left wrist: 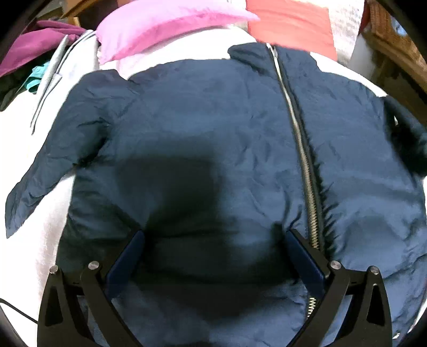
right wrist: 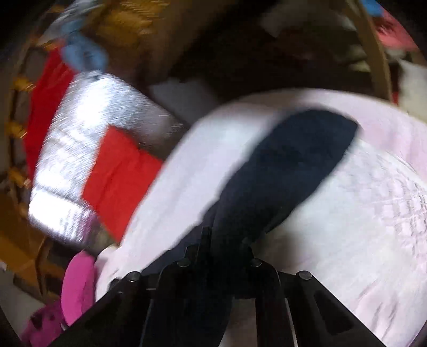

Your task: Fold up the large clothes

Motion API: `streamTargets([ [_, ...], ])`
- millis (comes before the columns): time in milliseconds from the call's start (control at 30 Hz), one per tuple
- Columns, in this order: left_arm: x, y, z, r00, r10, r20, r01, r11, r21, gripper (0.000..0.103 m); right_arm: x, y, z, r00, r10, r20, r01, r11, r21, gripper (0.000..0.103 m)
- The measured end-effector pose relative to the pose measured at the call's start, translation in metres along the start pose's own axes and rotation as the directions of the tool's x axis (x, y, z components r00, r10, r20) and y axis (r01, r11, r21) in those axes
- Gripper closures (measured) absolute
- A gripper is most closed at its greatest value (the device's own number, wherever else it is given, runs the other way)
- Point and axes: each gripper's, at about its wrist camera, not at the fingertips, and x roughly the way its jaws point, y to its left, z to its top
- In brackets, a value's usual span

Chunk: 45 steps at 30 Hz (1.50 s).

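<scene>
A navy zip-up jacket (left wrist: 213, 133) lies spread front-up on a white bed sheet (left wrist: 40, 253), its zipper (left wrist: 301, 149) running up the middle. One sleeve (left wrist: 53, 160) sticks out to the left. My left gripper (left wrist: 214, 233) hovers open just over the jacket's lower front, its blue pads wide apart and nothing between them. In the blurred right wrist view, my right gripper (right wrist: 226, 240) is shut on the other navy sleeve (right wrist: 288, 165), which stretches away from the jaws over the white sheet (right wrist: 360, 213).
A pink pillow (left wrist: 165, 24) and a red cloth (left wrist: 293, 24) lie beyond the collar. Grey and purple clothes (left wrist: 40, 53) are piled at the far left. Wooden furniture (left wrist: 395, 48) stands at the right. Red cloth (right wrist: 120, 181) and a silvery cushion (right wrist: 88, 149) lie beside the bed.
</scene>
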Motion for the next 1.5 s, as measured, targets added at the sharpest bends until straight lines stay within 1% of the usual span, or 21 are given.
streamTargets([
  [100, -0.029, 0.010, 0.003, 0.992, 0.043, 0.121, -0.039, 0.999, -0.033, 0.000, -0.032, 0.057, -0.028, 0.994, 0.104, 0.009, -0.102, 0.986, -0.135, 0.090],
  [267, -0.055, 0.038, 0.007, 0.971, 0.105, 0.216, -0.080, 0.989, -0.123, 0.000, -0.068, 0.134, -0.100, 0.959, 0.259, -0.116, -0.282, 0.908, -0.310, 0.090],
  [433, -0.067, 0.071, 0.002, 0.949, 0.173, 0.264, -0.117, 0.969, -0.217, 0.000, -0.067, 0.179, -0.193, 0.915, 0.259, -0.310, -0.377, 0.821, -0.427, 0.089],
  [500, -0.065, 0.086, -0.002, 0.947, 0.189, 0.260, -0.126, 0.962, -0.241, 0.000, -0.052, 0.180, -0.219, 0.891, 0.226, -0.393, -0.390, 0.825, -0.410, 0.085],
  [533, -0.061, 0.089, 0.000, 0.947, 0.193, 0.256, -0.127, 0.960, -0.250, 0.000, -0.042, 0.175, -0.233, 0.863, 0.201, -0.463, -0.395, 0.840, -0.372, 0.067],
  [567, -0.059, 0.095, 0.000, 0.950, 0.192, 0.247, -0.125, 0.957, -0.263, 0.000, -0.037, 0.169, -0.240, 0.841, 0.193, -0.505, -0.399, 0.852, -0.340, 0.054],
  [600, -0.058, 0.098, -0.001, 0.953, 0.185, 0.241, -0.118, 0.956, -0.268, 0.000, -0.033, 0.160, -0.246, 0.811, 0.187, -0.555, -0.398, 0.871, -0.289, 0.033],
  [633, -0.055, 0.098, 0.001, 0.955, 0.176, 0.237, -0.109, 0.956, -0.271, 0.000, -0.033, 0.152, -0.246, 0.802, 0.183, -0.569, -0.387, 0.884, -0.261, 0.029],
  [733, -0.054, 0.094, 0.002, 0.959, 0.153, 0.239, -0.086, 0.960, -0.267, 0.000, -0.048, 0.130, -0.230, 0.804, 0.189, -0.563, -0.363, 0.907, -0.213, 0.029],
  [800, -0.057, 0.082, 0.002, 0.958, 0.125, 0.257, -0.060, 0.967, -0.246, 0.000, -0.067, 0.113, -0.209, 0.820, 0.228, -0.525, -0.368, 0.913, -0.178, 0.029],
  [867, -0.062, 0.065, 0.003, 0.957, 0.076, 0.278, -0.017, 0.978, -0.208, 0.000, -0.081, 0.104, -0.179, 0.858, 0.250, -0.450, -0.348, 0.925, -0.150, 0.029],
  [967, -0.068, 0.037, 0.005, 0.953, -0.038, 0.301, 0.083, 0.987, -0.138, 0.000, -0.085, 0.076, -0.144, 0.920, 0.190, -0.344, -0.244, 0.962, -0.121, 0.029],
  [1000, -0.070, 0.027, 0.007, 0.949, -0.064, 0.308, 0.104, 0.988, -0.115, 0.000, -0.083, 0.064, -0.135, 0.928, 0.171, -0.330, -0.215, 0.971, -0.101, 0.030],
  [1067, -0.073, 0.006, 0.009, 0.937, -0.112, 0.331, 0.137, 0.989, -0.053, 0.000, -0.070, 0.042, -0.122, 0.934, 0.147, -0.325, -0.166, 0.986, -0.030, 0.035],
  [1133, -0.077, -0.013, 0.011, 0.921, -0.160, 0.355, 0.168, 0.986, 0.007, 0.000, -0.054, 0.033, -0.119, 0.931, 0.109, -0.348, -0.116, 0.993, 0.001, 0.051],
  [1167, -0.078, -0.026, 0.012, 0.912, -0.189, 0.364, 0.186, 0.982, 0.043, 0.000, -0.047, 0.028, -0.116, 0.931, 0.085, -0.356, -0.089, 0.996, 0.005, 0.052],
  [1233, -0.078, -0.043, 0.015, 0.908, -0.225, 0.355, 0.206, 0.974, 0.089, 0.000, -0.033, 0.024, -0.112, 0.929, 0.048, -0.366, -0.050, 0.999, 0.003, 0.052],
  [1367, -0.062, -0.084, 0.026, 0.921, -0.232, 0.314, 0.183, 0.967, 0.177, 0.000, -0.018, 0.030, -0.108, 0.934, -0.012, -0.356, -0.005, 0.999, -0.048, 0.052],
  [1433, -0.047, -0.099, 0.030, 0.936, -0.195, 0.294, 0.135, 0.968, 0.210, 0.000, -0.012, 0.032, -0.109, 0.930, -0.036, -0.365, 0.010, 0.997, -0.074, 0.052],
  [1467, -0.035, -0.106, 0.034, 0.950, -0.154, 0.271, 0.096, 0.972, 0.215, 0.000, -0.009, 0.035, -0.110, 0.928, -0.052, -0.368, 0.020, 0.996, -0.089, 0.052],
  [1500, -0.025, -0.107, 0.036, 0.959, -0.138, 0.249, 0.086, 0.974, 0.210, 0.001, -0.005, 0.038, -0.112, 0.926, -0.085, -0.367, 0.042, 0.991, -0.124, 0.058],
])
